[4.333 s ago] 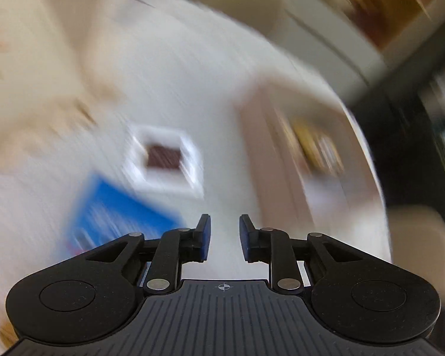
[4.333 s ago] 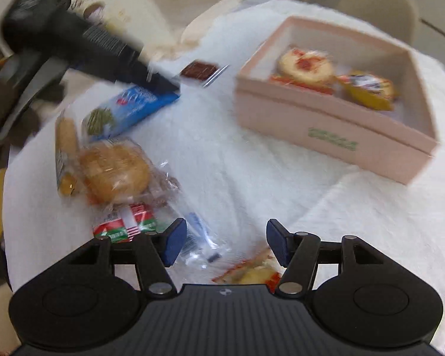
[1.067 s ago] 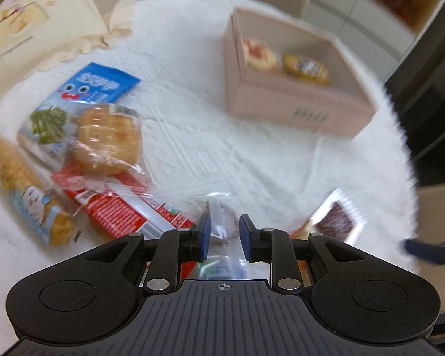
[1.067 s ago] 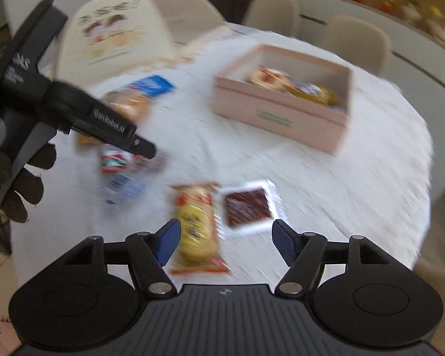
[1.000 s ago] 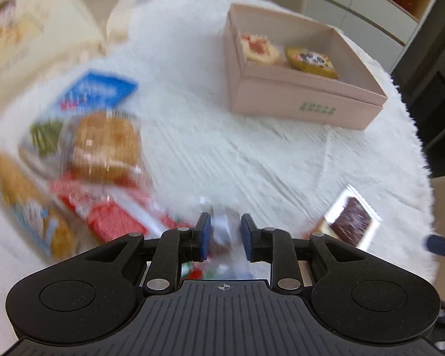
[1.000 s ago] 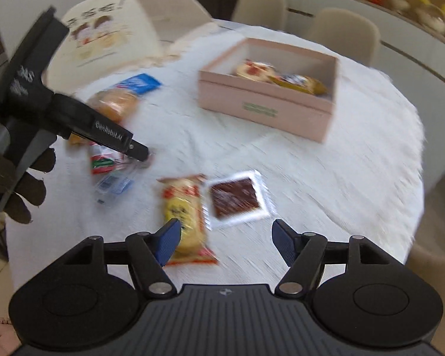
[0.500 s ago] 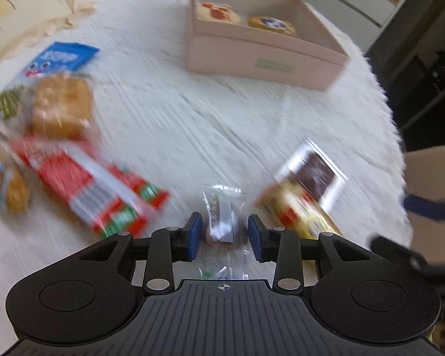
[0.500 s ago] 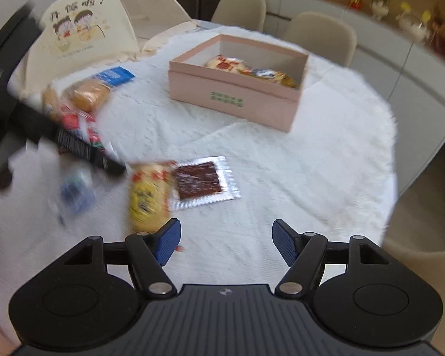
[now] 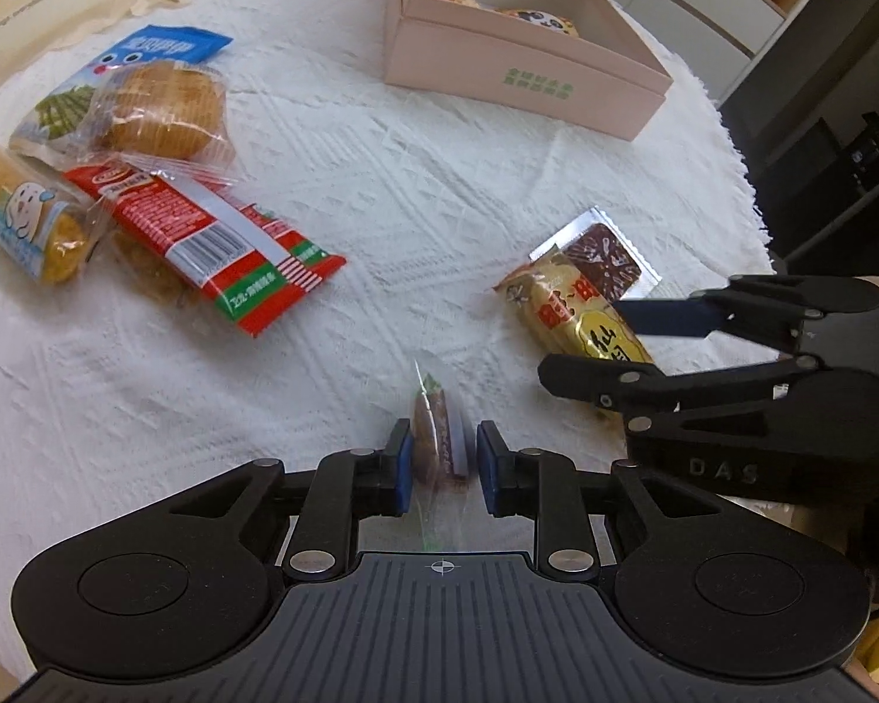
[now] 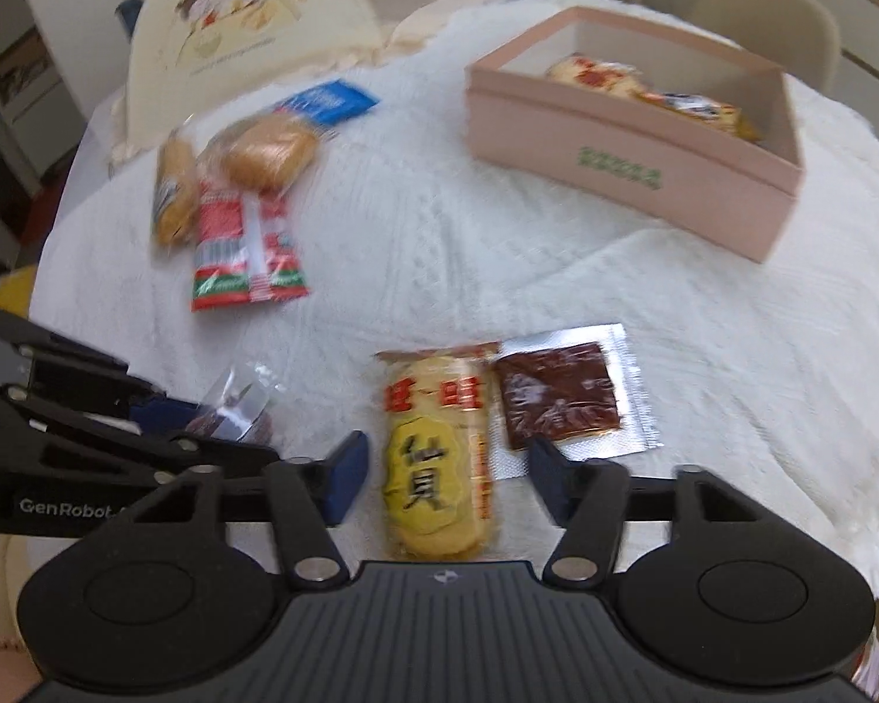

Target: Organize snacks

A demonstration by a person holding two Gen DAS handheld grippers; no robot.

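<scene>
My left gripper (image 9: 438, 450) has its jaws around a small clear-wrapped brown snack (image 9: 433, 436), pads close to its sides; the same snack shows in the right wrist view (image 10: 234, 404). My right gripper (image 10: 446, 471) is open and straddles a yellow and red rice cracker pack (image 10: 436, 451), also in the left wrist view (image 9: 577, 316). A silver packet with a dark brown slab (image 10: 562, 395) lies beside it. The pink box (image 9: 521, 53) holds two wrapped snacks at the far side.
At the left lie a red and green packet (image 9: 205, 234), a round bun in clear wrap (image 9: 164, 111), a blue packet (image 9: 158, 53) and a yellow roll (image 9: 23, 217). A cartoon-print chair back (image 10: 252, 6) stands behind the round white-clothed table (image 9: 416, 176).
My left gripper has come down around the clear-wrapped snack, which now stands on edge between the pads. My right gripper has dropped low over the rice cracker pack.
</scene>
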